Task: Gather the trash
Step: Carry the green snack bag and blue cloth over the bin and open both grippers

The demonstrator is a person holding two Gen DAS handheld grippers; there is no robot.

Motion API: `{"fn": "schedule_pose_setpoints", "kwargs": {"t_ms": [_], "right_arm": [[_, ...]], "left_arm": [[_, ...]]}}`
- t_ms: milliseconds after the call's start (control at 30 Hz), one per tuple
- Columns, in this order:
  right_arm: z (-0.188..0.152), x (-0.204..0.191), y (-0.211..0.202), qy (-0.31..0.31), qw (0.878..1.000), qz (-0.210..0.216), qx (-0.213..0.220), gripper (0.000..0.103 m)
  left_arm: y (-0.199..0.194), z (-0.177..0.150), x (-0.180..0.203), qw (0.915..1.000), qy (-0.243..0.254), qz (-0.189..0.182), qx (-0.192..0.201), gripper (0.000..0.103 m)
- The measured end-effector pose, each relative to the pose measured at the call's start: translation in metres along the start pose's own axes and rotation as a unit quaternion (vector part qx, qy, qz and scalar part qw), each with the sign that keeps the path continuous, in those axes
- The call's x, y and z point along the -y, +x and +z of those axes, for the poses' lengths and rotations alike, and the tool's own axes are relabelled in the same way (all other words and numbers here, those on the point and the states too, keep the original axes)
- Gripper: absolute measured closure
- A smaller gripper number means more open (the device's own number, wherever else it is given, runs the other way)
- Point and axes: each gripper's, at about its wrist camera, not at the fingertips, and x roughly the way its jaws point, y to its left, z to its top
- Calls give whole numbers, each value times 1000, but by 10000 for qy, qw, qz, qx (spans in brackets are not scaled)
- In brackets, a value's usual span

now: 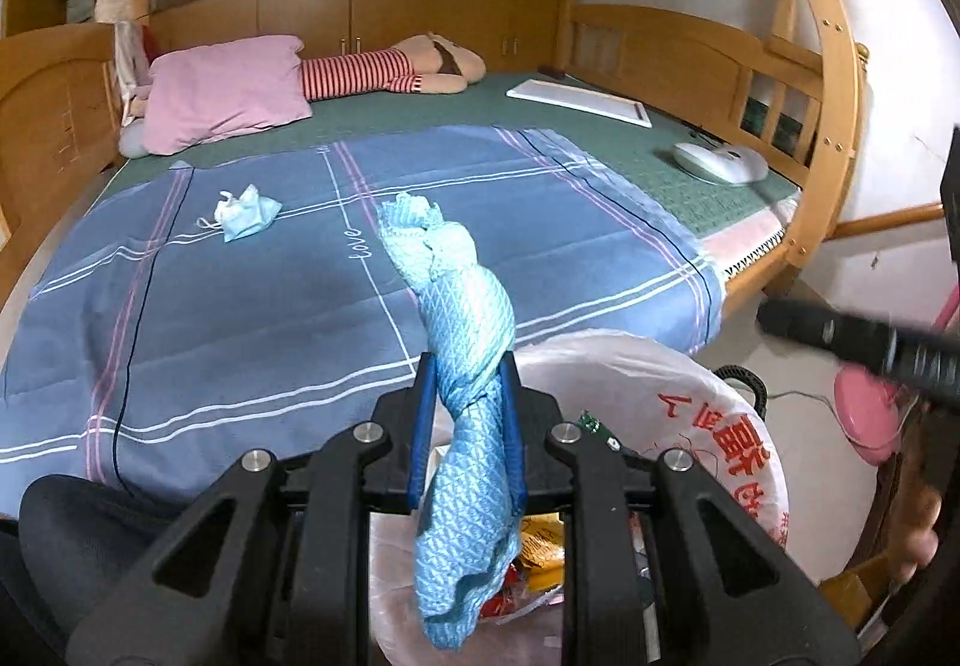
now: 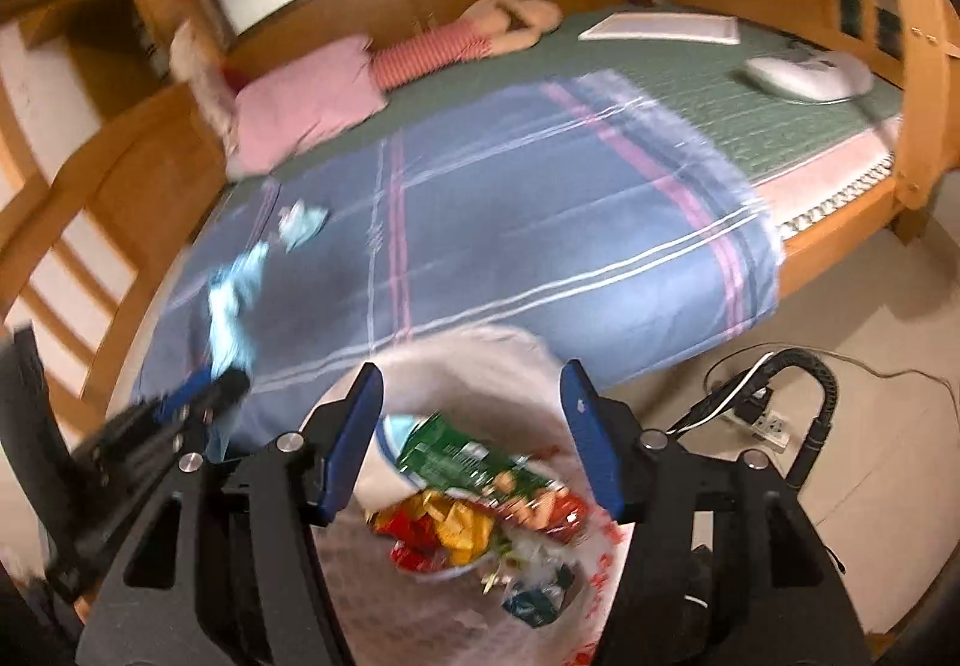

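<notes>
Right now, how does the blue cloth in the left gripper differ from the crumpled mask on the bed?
The blue cloth is long and twisted, clamped upright above the trash bag; the crumpled mask is small, bunched, lying loose on the bedspread. The cloth shows a woven pattern; the mask is plain. Both are light blue.

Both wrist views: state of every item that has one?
Left gripper: shut on blue cloth.
Blue cloth: twisted, hanging over the trash bag.
Right gripper: open, nothing between its pads.
Trash bag: open, wrappers inside.
Crumpled mask: lying on the bedspread, not yet collected.
</notes>
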Motion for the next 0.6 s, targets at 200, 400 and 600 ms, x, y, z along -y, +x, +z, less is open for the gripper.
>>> {"fn": "schedule_pose_setpoints", "kwargs": {"t_ms": [200,400,600], "right_arm": [[3,18,-5,319,9992,-183,141,42],[1,19,-3,379,9990,-209,86,42],[1,20,1,416,9989,-208,56,42]], "left_arm": [[0,-5,11,9997,214,-137,-42,82],[1,-11,18,9989,383,-231,-124,82],[11,-22,28,9954,622,-546,-477,81]]}}
